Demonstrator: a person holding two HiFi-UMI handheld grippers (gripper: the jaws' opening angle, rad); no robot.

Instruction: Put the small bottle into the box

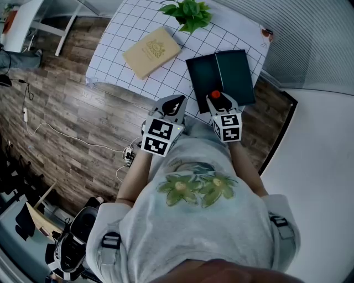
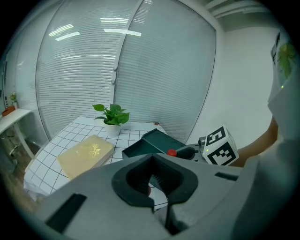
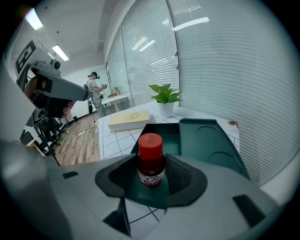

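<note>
A small dark bottle (image 3: 151, 165) with a red cap (image 1: 215, 94) stands upright between the jaws of my right gripper (image 3: 151, 180), which is shut on it. It hangs over the near edge of the open dark green box (image 3: 165, 137), whose lid (image 3: 209, 140) lies flat to the right. In the head view the box (image 1: 203, 76) lies on the grid-patterned table (image 1: 121, 33), with the right gripper (image 1: 217, 100) at its near side. My left gripper (image 1: 175, 104) hovers just left of it, shut and holding nothing. From the left gripper view the box (image 2: 146, 146) and red cap (image 2: 172, 153) show beyond its jaws.
A tan book (image 1: 151, 52) lies at the table's left, and a potted plant (image 1: 189, 14) stands at the far edge. Slatted blinds run behind the table. Wooden floor with cables (image 1: 66, 135) lies to the left. A person (image 3: 95, 91) stands far off in the room.
</note>
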